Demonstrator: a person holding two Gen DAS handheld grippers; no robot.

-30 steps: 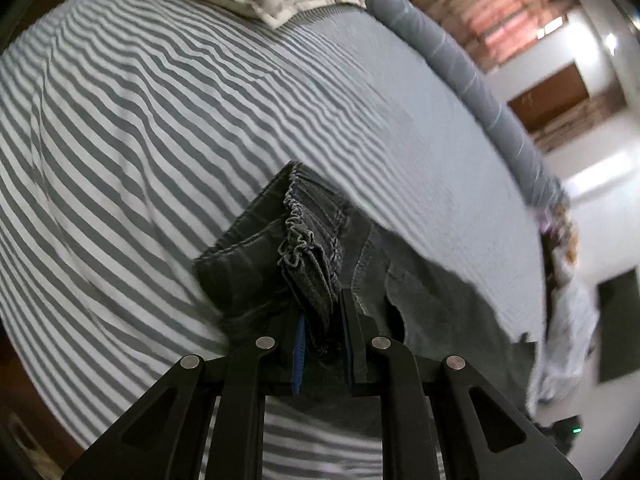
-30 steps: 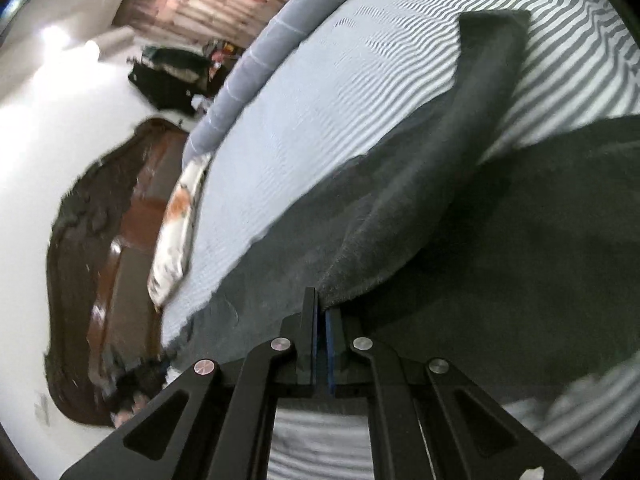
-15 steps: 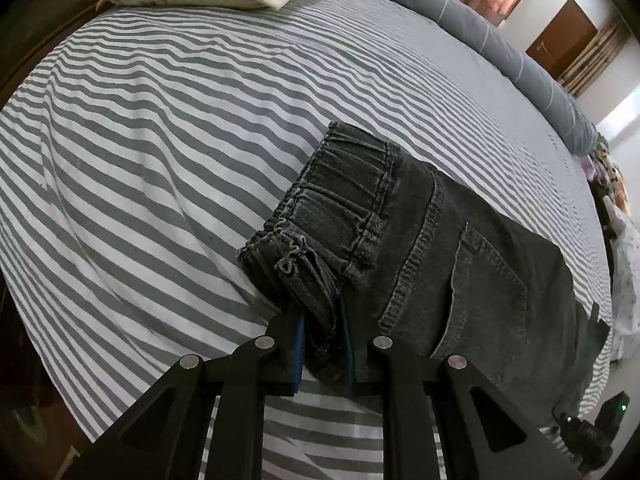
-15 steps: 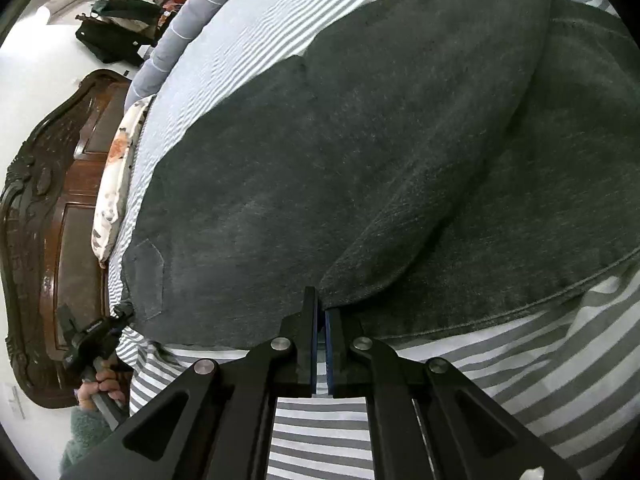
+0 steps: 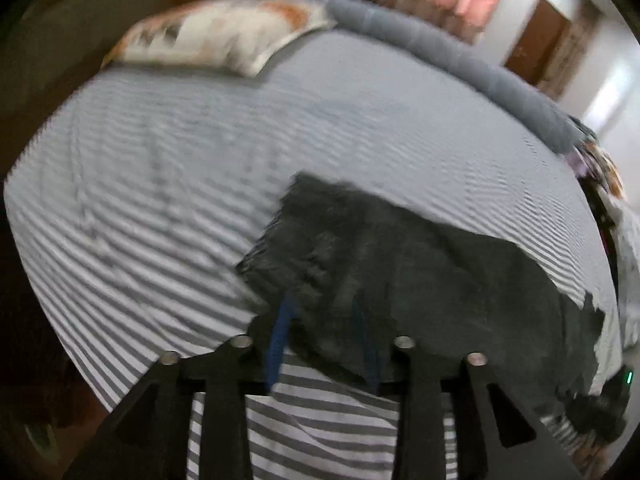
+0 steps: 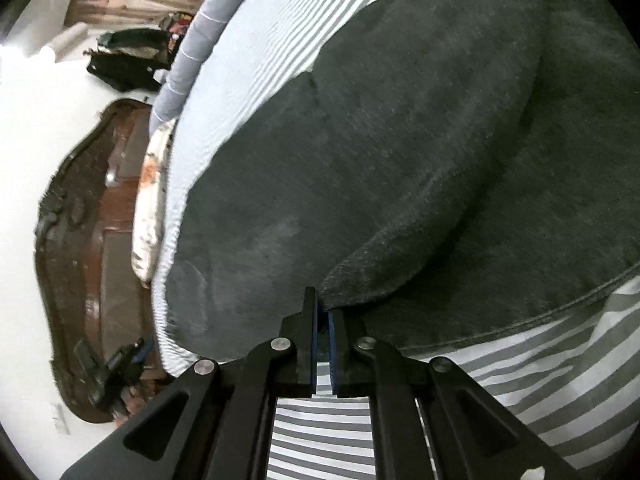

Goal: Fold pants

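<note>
My left tongs (image 5: 324, 334) have just opened, releasing the pants (image 5: 420, 280); right tongs (image 6: 323, 314) pinch a fold — one fold laid.

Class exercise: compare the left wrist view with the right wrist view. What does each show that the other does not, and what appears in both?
Left wrist only: the left gripper, whose jaws have just been opening, the waistband end of the dark grey denim pants lying loose between its blue pads, and a brown wooden door.

Right wrist only: the right gripper, shut on a folded edge of the pants, a carved dark wooden headboard, and a black bag on the floor.

Both: the pants, the grey-and-white striped bedsheet, the floral pillow, and the rolled grey blanket.
</note>
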